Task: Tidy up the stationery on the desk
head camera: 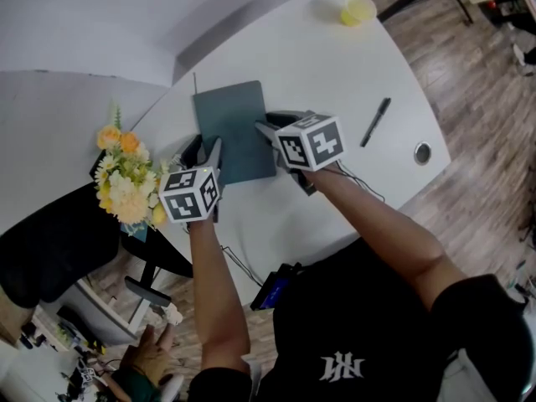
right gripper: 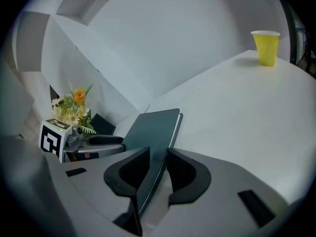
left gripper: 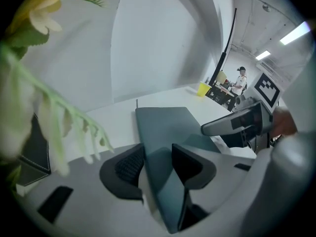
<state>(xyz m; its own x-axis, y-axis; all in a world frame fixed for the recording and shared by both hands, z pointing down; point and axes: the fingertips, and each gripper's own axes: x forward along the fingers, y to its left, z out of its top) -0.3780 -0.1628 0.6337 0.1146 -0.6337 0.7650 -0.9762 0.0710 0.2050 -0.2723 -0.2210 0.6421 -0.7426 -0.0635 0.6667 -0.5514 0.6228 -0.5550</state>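
Observation:
A dark teal notebook (head camera: 230,128) lies on the white desk (head camera: 335,65), near its front-left edge. My left gripper (head camera: 205,149) is shut on the notebook's near left edge; in the left gripper view the cover (left gripper: 163,127) runs between both pads. My right gripper (head camera: 275,124) is shut on the notebook's right edge, and the right gripper view shows the book's (right gripper: 153,127) edge pinched between the pads of that gripper (right gripper: 157,167). A black pen (head camera: 375,121) lies on the desk to the right, apart from both grippers.
A yellow paper cup (head camera: 358,8) stands at the desk's far end. A bunch of flowers (head camera: 126,174) stands just left of my left gripper. A round cable hole (head camera: 423,152) sits near the right edge. A black chair (head camera: 50,241) is off the desk at the left.

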